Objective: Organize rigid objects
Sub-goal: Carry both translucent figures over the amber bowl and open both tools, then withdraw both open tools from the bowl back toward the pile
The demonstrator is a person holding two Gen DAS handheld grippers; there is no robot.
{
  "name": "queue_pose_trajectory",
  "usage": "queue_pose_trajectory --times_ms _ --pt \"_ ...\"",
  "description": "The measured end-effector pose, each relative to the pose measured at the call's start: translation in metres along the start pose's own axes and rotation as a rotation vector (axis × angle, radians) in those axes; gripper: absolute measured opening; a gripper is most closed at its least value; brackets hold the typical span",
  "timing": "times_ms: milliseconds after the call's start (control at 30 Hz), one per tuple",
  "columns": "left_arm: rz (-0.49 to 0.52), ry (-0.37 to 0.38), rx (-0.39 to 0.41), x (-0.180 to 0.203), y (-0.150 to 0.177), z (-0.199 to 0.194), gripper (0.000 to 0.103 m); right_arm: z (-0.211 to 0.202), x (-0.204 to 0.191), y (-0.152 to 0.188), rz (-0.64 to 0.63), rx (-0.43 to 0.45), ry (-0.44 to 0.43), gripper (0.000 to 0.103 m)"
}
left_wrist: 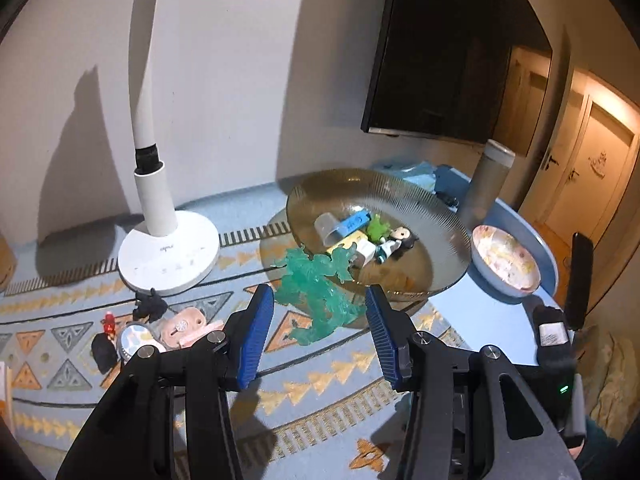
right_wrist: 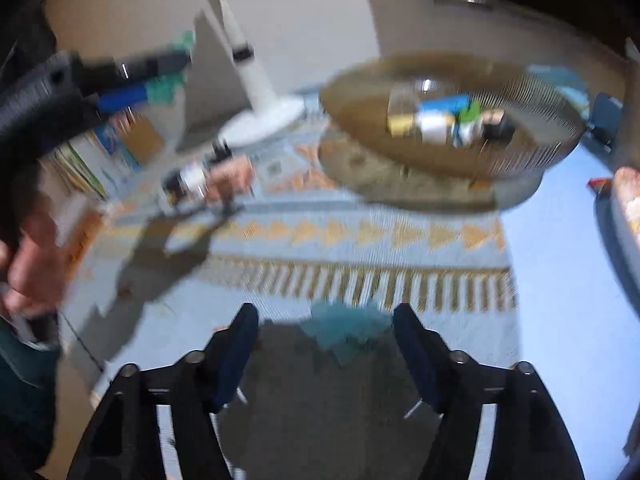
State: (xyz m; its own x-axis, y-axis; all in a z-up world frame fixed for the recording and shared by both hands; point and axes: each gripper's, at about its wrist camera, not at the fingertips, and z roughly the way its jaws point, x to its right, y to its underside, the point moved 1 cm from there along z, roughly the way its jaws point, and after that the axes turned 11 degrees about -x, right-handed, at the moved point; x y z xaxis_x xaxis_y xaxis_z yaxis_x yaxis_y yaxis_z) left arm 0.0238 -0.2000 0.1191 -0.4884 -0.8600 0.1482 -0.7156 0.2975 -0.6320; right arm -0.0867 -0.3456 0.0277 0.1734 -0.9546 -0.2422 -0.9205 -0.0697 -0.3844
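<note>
My left gripper (left_wrist: 319, 296) is shut on a translucent green figure (left_wrist: 304, 276), whose body sits between the blue pads just in front of the amber glass bowl (left_wrist: 320, 184). The bowl holds a clear cup (left_wrist: 330, 228), a blue stick, a green frog toy (left_wrist: 378, 230) and a dark-haired doll (left_wrist: 400, 240). The blurred right wrist view shows the left gripper (right_wrist: 160, 76) raised at upper left with the green figure at its tip. My right gripper (right_wrist: 326, 316) stands open low over the mat, a blurred teal shape (right_wrist: 348, 332) lying between its fingertips. The bowl (right_wrist: 360, 80) is ahead of it.
A white lamp base (left_wrist: 168, 256) stands left of the bowl, with several small toys (left_wrist: 152, 328) on the patterned mat in front of it. A pink floral bowl (left_wrist: 506, 264) and a grey tumbler (left_wrist: 486, 184) sit right of the glass bowl. A hand (right_wrist: 32, 264) grips the left gripper's handle.
</note>
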Motion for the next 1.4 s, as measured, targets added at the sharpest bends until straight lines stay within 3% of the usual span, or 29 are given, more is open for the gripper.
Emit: queue_pose_trajectory --times_ms 133,267,433,533,633,733,833,1000,1067,1100,1267,1400 --pt "-0.003 0.003 -0.001 0.000 0.001 0.002 0.045 0.003 -0.010 -0.005 -0.052 0.013 0.086 0.047" --pt "0.004 0.003 0.007 0.004 -0.005 0.001 0.045 -0.016 -0.014 -0.011 -0.065 0.072 0.122 0.046" --pt "0.006 0.051 0.084 0.017 -0.039 -0.017 0.045 -0.114 0.011 -0.038 0.010 0.312 0.183 0.046" --pt "0.027 0.062 0.110 0.031 -0.057 -0.015 0.045 -0.152 0.031 -0.060 0.066 0.399 0.251 0.047" --pt "0.045 0.069 0.061 0.047 -0.066 0.016 0.045 -0.152 0.050 -0.085 0.116 0.375 0.309 0.047" --pt "0.063 0.070 -0.007 0.056 -0.062 0.054 0.045 -0.129 0.065 -0.102 0.151 0.294 0.292 0.047" --pt "0.068 0.051 -0.049 0.061 -0.055 0.081 0.045 -0.098 0.081 -0.108 0.187 0.203 0.260 0.047" --pt "0.070 0.068 -0.092 0.064 -0.052 0.103 0.052 -0.076 0.092 -0.106 0.207 0.146 0.287 0.048" --pt "0.070 0.053 -0.105 0.061 -0.053 0.102 0.081 -0.074 0.099 -0.108 0.239 0.139 0.297 0.059" --pt "0.060 0.052 -0.093 0.057 -0.053 0.098 0.084 -0.078 0.103 -0.107 0.257 0.156 0.304 0.062" --pt "-0.013 0.079 -0.025 0.019 -0.042 0.052 0.084 -0.107 0.104 -0.095 0.308 0.227 0.268 0.064" --pt "-0.059 0.051 0.018 -0.013 -0.031 0.013 0.084 -0.120 0.087 -0.089 0.308 0.254 0.230 0.064"
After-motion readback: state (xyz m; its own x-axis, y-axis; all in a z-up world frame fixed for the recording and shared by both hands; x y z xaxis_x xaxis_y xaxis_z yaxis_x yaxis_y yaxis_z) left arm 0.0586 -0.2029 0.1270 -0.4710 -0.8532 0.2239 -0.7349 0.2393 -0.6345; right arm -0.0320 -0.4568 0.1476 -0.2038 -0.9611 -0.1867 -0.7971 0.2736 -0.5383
